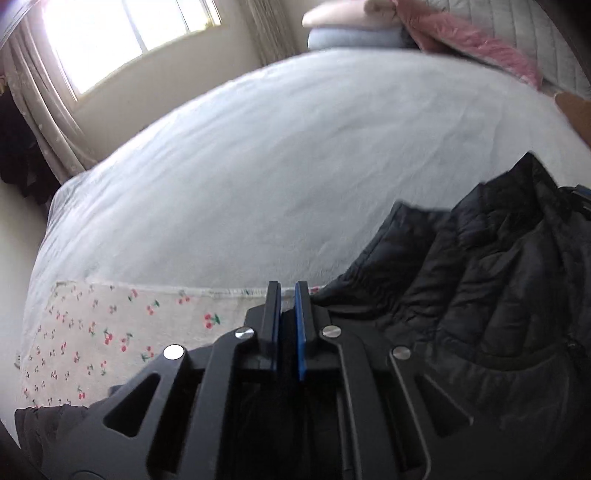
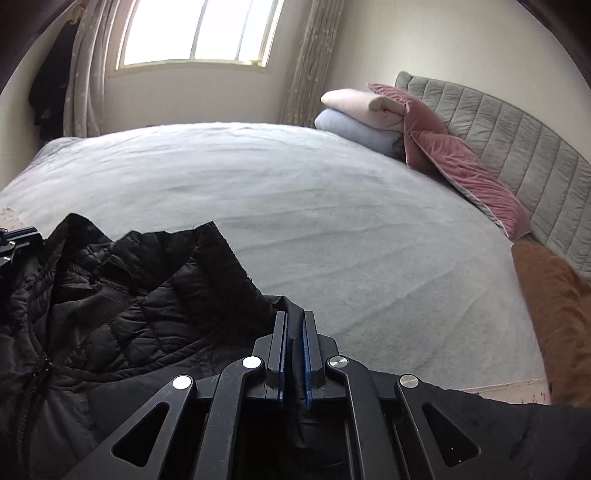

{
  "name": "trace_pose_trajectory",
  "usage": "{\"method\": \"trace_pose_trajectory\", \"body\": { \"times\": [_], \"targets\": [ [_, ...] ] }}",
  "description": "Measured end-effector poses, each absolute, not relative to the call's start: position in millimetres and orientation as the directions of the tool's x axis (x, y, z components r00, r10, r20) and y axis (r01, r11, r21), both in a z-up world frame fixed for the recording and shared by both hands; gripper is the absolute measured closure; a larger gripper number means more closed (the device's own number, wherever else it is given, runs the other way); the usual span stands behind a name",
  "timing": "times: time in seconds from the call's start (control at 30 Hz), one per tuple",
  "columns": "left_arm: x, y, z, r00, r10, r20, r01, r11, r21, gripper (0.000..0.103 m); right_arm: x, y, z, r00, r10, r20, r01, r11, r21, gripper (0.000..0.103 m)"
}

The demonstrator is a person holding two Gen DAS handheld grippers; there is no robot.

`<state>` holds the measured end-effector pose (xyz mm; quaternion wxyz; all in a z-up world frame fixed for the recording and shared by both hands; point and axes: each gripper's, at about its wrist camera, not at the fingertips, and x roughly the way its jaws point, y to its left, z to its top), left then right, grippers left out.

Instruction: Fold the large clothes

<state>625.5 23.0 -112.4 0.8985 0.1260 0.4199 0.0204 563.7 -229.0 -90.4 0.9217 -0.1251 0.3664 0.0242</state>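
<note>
1. Left gripper [image 1: 287,295]: jaws drawn together, clamped on dark cloth of the black quilted jacket [image 1: 480,288]; grip low at the near edge, probably to lift that side for a fold
2. Right gripper [image 2: 294,325]: jaws likewise together, pinching a strip of the same jacket's fabric between the blue pads [image 2: 306,354]; two holds set apart, likely so the garment can be raised evenly
3. Jacket heaped and crumpled at the near side of the bed [image 2: 332,206], zip visible at lower left of the right wrist view, a flap or collar standing up at its far edge; not yet spread flat
4. Cherry-print sheet [image 1: 110,332] showing at the near bed edge, just beside the left gripper
5. Beyond the jacket, wide bare stretch of pale cover; plenty of room to drag and lay the jacket out
6. Brown cushion [image 2: 554,314] at the right edge, well apart from the jacket
7. Far end: pink pillows [image 2: 472,177] against the grey padded headboard [image 2: 517,140], folded pale blankets [image 2: 362,114] stacked beside them
8. Window [image 2: 199,33] and curtains on the far wall, dark clothes hanging at left
</note>
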Motion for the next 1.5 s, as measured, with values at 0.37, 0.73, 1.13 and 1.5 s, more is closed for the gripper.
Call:
{"method": "trace_pose_trajectory", "body": {
  "times": [0.37,0.73,1.13,1.5],
  "targets": [
    [568.2,47.3,-47.1,0.68,0.114,-0.724,-0.033,0.992,0.124,0.021,543.9,-255.6,-71.1,0.686,-0.079,-0.723,-0.056,0.985,-0.161,0.032],
    [441.2,34.7,11.8,0.601,-0.057,-0.798,0.121,0.992,0.02,0.013,408.4,-339.4,44.7,0.698,0.005,-0.716,-0.03,0.999,-0.023,0.014],
    [314.2,41.8,25.7,0.608,-0.139,-0.782,0.153,0.987,-0.056,0.005,283.8,-531.3,104.6,0.671,-0.228,-0.706,0.333,0.943,0.011,0.012],
    [277.8,34.6,-28.9,0.532,-0.201,-0.823,0.115,0.979,-0.165,0.005,232.2,-612.0,42.3,0.571,-0.344,-0.745,0.536,0.844,0.02,0.012]
  ]
}}
